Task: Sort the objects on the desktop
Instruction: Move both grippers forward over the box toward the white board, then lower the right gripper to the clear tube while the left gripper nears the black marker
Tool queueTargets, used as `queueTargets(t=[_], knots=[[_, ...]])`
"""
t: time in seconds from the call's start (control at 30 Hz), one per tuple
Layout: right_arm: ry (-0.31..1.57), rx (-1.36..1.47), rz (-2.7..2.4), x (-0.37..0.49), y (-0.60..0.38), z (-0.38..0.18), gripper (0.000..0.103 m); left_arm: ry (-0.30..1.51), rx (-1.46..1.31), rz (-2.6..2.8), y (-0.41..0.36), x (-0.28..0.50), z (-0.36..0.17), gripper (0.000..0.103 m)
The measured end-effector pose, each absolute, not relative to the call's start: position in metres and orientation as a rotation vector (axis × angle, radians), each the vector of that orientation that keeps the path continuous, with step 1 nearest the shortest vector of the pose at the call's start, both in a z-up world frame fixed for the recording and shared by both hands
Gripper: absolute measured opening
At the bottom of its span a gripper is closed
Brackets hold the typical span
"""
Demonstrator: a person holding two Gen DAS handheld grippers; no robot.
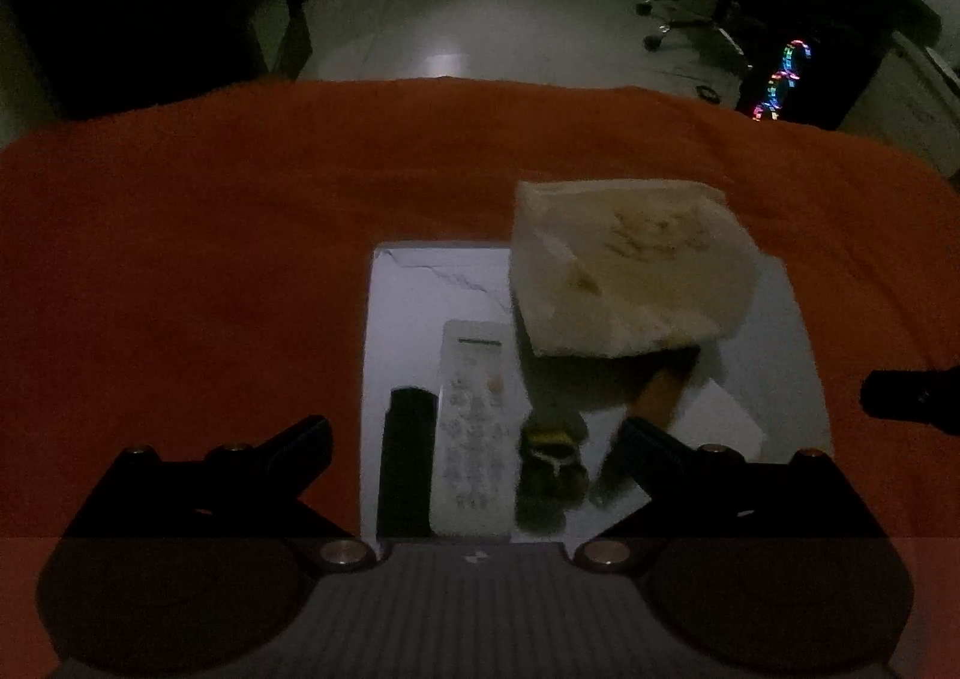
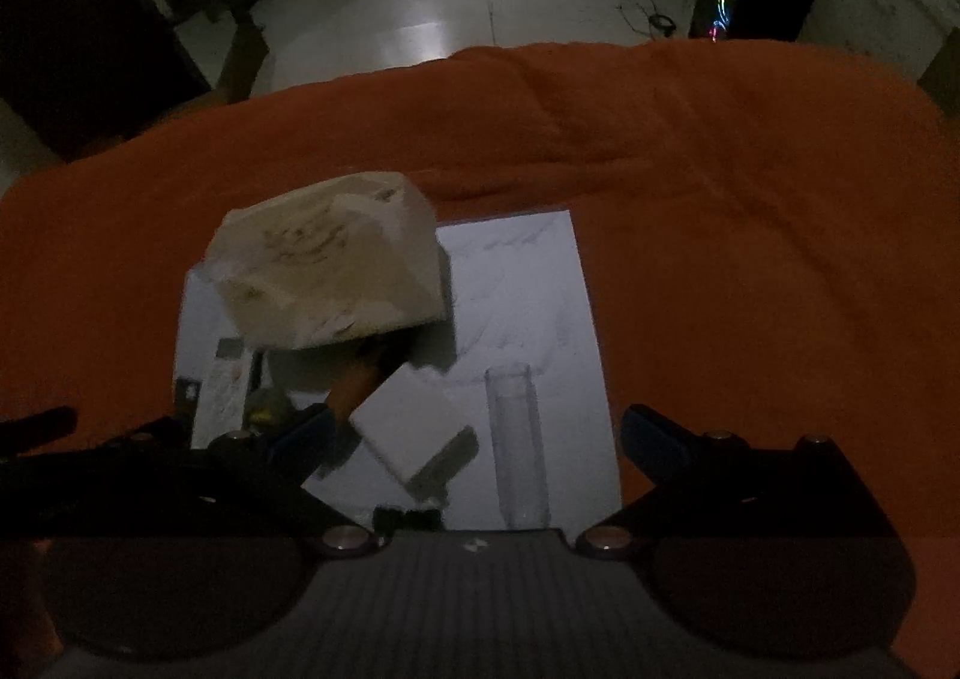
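A white sheet [image 1: 414,289] lies on the orange cloth [image 1: 180,259] and bears the objects. On it are a cream tissue pack [image 1: 630,265], a white remote [image 1: 474,427], a black bar-shaped object [image 1: 405,463] and a small dark and yellow toy [image 1: 549,469]. My left gripper [image 1: 477,439] is open above the remote and toy, holding nothing. In the right wrist view the tissue pack [image 2: 330,271] rests over an orange object [image 2: 354,385], beside a white box [image 2: 408,421] and a clear tube [image 2: 519,439]. My right gripper [image 2: 474,433] is open and empty above the white box.
The orange cloth covers the whole table, with its far edge [image 1: 480,85] dropping to a grey floor. An office chair base [image 1: 672,19] and a computer case with coloured lights [image 1: 780,79] stand beyond. The right gripper's fingertip [image 1: 900,403] shows at the right edge.
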State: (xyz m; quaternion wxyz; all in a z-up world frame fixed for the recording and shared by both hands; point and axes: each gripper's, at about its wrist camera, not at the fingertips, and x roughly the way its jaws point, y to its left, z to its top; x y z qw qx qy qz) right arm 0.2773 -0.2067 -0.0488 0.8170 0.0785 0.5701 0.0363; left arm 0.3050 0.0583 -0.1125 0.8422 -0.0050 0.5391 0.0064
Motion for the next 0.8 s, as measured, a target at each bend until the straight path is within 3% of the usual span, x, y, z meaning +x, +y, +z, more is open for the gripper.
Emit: queueTargets(t=[0.57, 0.8], knots=[[1.287, 0.116, 0.076, 0.332, -0.202, -0.12, 0.103, 1.2, 0.021, 0.004, 0.066, 0.347, -0.176, 0.103], [1.293, 0.076, 0.077, 0.341, -0.197, -0.137, 0.091, 1.205, 0.013, -0.007, 0.076, 0.36, -0.178, 0.103]])
